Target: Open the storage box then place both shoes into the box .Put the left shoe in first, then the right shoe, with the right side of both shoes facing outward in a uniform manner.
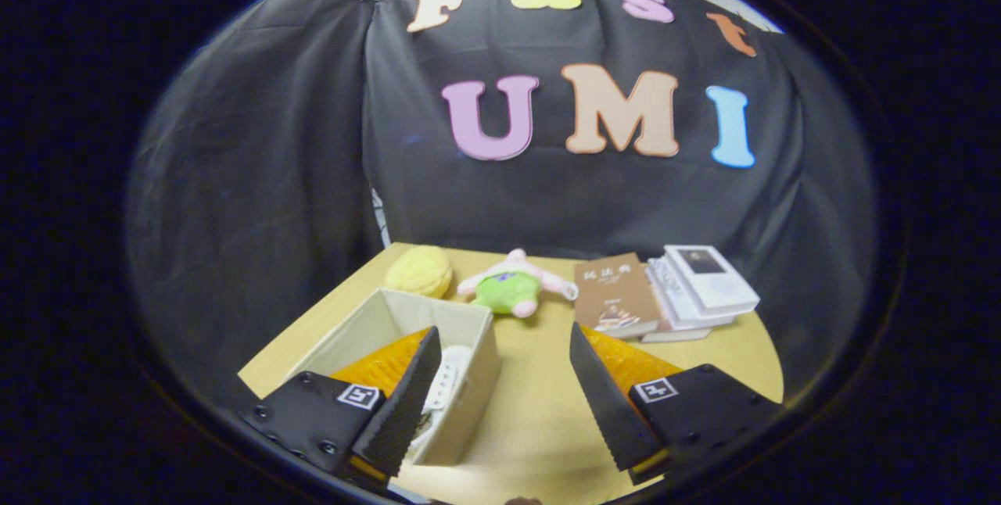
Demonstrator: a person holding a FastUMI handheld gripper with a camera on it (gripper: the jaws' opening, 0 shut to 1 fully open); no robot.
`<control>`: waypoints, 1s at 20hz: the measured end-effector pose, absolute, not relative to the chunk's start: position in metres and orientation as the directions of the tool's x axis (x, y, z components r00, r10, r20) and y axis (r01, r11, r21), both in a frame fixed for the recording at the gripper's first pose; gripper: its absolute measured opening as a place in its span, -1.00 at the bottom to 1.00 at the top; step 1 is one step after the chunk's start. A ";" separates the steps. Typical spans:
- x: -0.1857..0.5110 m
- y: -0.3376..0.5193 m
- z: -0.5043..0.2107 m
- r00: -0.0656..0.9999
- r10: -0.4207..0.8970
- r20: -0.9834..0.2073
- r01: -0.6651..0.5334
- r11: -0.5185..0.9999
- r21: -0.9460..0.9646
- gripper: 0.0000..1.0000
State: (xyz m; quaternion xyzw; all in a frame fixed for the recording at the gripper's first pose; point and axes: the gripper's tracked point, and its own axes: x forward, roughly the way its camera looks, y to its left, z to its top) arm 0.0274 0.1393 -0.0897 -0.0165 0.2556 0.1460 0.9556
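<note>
A beige fabric storage box [478, 364] stands open on the wooden table, under and beyond my left finger. A white shoe [447, 380] lies inside it, partly hidden by that finger [403, 403]. My gripper [500, 403] hovers above the table with its fingers wide apart and nothing between them. The right finger [606, 399] hangs over bare tabletop to the right of the box. How the shoe is turned cannot be made out.
Beyond the box, at the table's far edge, lie a yellow plush ball [419, 271] and a green and pink plush toy [512, 286]. A brown book [614, 295] and a stack of white books [700, 286] sit at the far right. Wooden table [532, 403].
</note>
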 end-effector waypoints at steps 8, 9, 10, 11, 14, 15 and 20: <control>0.028 0.047 -0.035 0.922 0.180 -0.343 -0.201 0.979 -0.024 1.00; 0.029 0.037 -0.028 0.930 0.173 -0.324 -0.191 0.981 -0.026 1.00; 0.030 0.028 -0.024 0.938 0.165 -0.305 -0.181 0.983 -0.024 1.00; 0.029 0.019 -0.022 0.944 0.155 -0.290 -0.169 0.985 -0.024 1.00; 0.030 -0.003 -0.016 0.955 0.136 -0.262 -0.143 0.990 -0.008 1.00; 0.030 -0.009 -0.013 0.958 0.136 -0.252 -0.140 0.990 0.001 1.00; 0.030 -0.034 -0.009 0.967 0.124 -0.223 -0.127 0.992 0.001 1.00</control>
